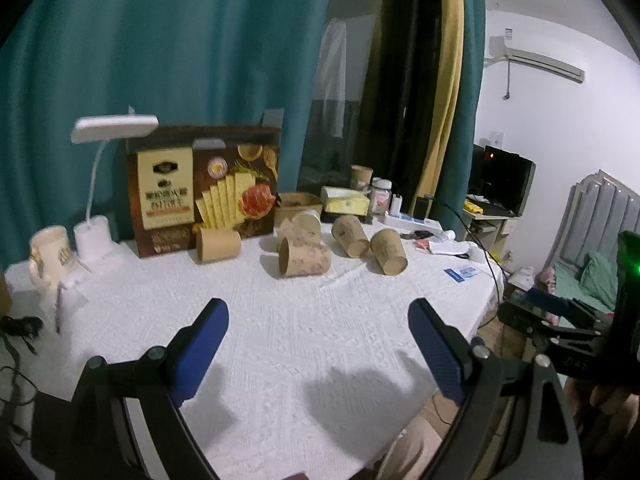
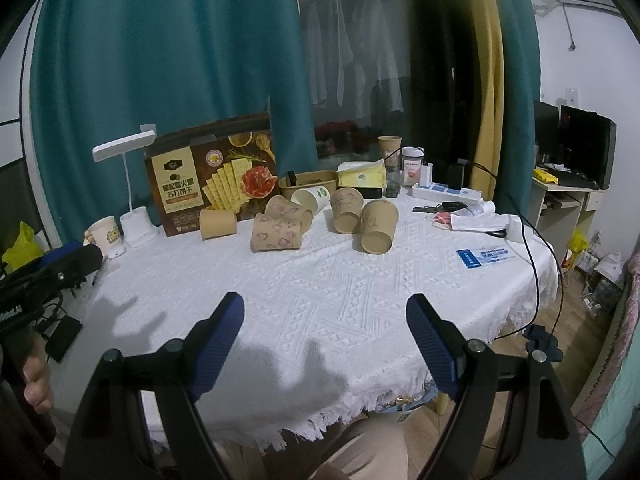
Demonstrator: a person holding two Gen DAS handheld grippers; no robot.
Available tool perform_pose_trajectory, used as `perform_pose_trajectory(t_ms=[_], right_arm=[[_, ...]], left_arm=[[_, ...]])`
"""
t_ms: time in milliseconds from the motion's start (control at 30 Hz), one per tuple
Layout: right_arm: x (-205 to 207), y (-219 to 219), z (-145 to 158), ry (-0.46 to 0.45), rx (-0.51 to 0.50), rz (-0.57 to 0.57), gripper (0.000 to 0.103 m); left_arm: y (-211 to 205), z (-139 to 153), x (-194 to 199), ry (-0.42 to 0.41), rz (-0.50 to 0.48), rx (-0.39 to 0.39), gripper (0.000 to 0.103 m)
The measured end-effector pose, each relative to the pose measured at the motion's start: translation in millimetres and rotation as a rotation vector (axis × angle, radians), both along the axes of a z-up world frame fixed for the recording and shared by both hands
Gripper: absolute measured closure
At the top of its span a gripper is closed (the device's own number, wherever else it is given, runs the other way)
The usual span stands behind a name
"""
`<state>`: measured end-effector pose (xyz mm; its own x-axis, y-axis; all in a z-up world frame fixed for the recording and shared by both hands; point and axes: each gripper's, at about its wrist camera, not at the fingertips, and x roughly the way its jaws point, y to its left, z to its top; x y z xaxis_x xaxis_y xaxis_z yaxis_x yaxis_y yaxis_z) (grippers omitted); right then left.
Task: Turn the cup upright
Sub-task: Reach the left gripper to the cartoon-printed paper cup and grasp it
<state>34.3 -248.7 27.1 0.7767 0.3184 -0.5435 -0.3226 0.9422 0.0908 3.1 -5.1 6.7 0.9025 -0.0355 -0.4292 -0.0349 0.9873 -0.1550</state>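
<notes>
Several brown paper cups lie on their sides across the far half of the white tablecloth (image 1: 280,340). One plain cup (image 1: 218,245) (image 2: 218,223) lies in front of the cracker box. A patterned cup (image 1: 305,262) (image 2: 276,233) lies nearest the middle, and another cup (image 1: 389,251) (image 2: 378,227) rests at the right. My left gripper (image 1: 318,310) hovers open over the near cloth, well short of the cups, nothing between its blue fingers (image 1: 202,350). My right gripper (image 2: 325,306) is open too, above the near table edge, empty.
A cracker box (image 1: 204,190) stands at the back beside a white desk lamp (image 1: 114,130) and a mug (image 1: 50,254). Tissues, jars, a power strip (image 2: 446,193) and cables crowd the back right. A blue card (image 2: 486,257) lies near the right edge.
</notes>
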Motion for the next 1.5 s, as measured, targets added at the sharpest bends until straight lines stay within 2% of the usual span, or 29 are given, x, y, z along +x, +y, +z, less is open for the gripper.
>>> perform_pose_trajectory(t_ms=[100,233,333,533,700,867,1000,1233,1267,1400,1500], right_arm=[[12,-4,-8,0.017,0.006,-0.007,0.022],[42,-6,-28,0.058,-0.005,-0.017,0.022],[67,-12,-42,0.063,-0.004,-0.038,0.022],[140,-34,-64,0.061,-0.024,-0.082,0.022],[219,-53,-80,0.132,-0.015,-0.118,0.022],[291,-63,-100,0.277,0.053,-0.108,0.022],[327,-75,-109,0.299,0.080,-0.117,0.022],[362,-84,-111,0.294,0.084,-0.129,0.022],[366,-85,-112,0.292,0.084,-0.129,0.022],[370,-90,-117,0.313,0.101,-0.131,0.022],[367,-93,-116,0.313,0.119,-0.124,0.022]], left_arm=[[3,-7,16,0.043,-0.022,-0.016,0.012],[5,-28,57,0.177,-0.081,-0.022,0.012],[6,-35,87,0.230,-0.100,-0.005,0.012],[-5,-30,160,0.273,-0.136,0.029,0.012],[-17,-28,228,0.310,-0.191,-0.012,0.012],[-35,-39,304,0.389,-0.213,0.048,0.012],[-43,-49,349,0.414,-0.211,0.094,0.012],[-53,-62,408,0.440,-0.210,0.114,0.012],[-53,-65,416,0.448,-0.208,0.116,0.014],[-53,-85,446,0.516,-0.204,0.095,0.035],[-53,-95,460,0.529,-0.221,0.068,0.035]])
